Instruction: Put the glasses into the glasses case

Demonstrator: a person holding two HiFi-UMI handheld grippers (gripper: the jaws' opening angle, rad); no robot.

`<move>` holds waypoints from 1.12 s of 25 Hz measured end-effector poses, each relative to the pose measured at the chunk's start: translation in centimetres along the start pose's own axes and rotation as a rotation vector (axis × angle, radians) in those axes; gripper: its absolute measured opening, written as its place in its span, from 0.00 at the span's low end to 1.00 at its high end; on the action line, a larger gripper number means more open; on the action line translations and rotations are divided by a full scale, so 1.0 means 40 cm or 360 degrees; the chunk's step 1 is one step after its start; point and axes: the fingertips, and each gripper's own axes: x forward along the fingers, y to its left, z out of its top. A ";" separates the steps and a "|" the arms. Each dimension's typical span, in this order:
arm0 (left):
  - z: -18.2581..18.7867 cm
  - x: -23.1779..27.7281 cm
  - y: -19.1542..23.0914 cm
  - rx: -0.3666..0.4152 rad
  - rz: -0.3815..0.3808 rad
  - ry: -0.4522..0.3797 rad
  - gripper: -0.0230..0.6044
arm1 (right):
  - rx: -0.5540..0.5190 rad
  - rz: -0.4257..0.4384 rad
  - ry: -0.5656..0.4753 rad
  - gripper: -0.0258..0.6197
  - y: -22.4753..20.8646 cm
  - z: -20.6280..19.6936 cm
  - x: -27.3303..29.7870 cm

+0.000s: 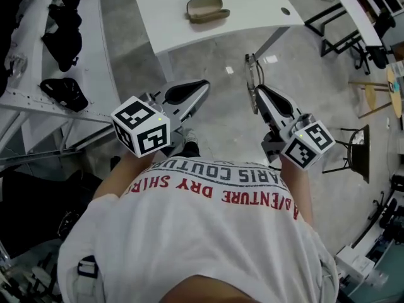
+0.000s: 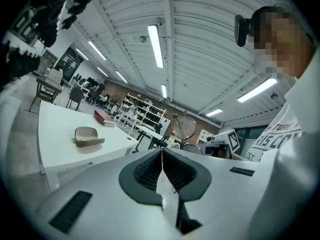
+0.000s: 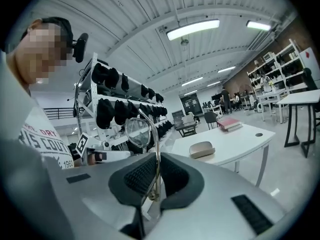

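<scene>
Head view looks steeply down; both gripper views face the table (image 2: 55, 124).

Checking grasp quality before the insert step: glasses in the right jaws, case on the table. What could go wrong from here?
1. The right gripper pinches the glasses by a thin metal part only, with the lenses sticking out past the jaws. They could pivot or slip.
2. The glasses case looks closed on the smooth white table. The left gripper, shut and empty, would likely have to open it, and the case may slide.
</scene>
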 end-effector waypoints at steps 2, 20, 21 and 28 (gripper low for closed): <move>0.019 0.031 0.052 -0.0017 0.0001 0.0013 0.08 | 0.0013 0.0000 0.0024 0.10 -0.039 0.011 0.047; 0.094 0.191 0.318 -0.0035 0.0042 0.0068 0.08 | 0.0057 -0.0008 0.0048 0.10 -0.246 0.041 0.266; 0.095 0.197 0.325 -0.0036 0.0048 0.0068 0.08 | 0.0059 -0.0004 0.0048 0.10 -0.253 0.041 0.271; 0.116 0.247 0.375 -0.0051 0.0124 0.0064 0.08 | 0.0058 0.0081 0.0070 0.10 -0.323 0.064 0.329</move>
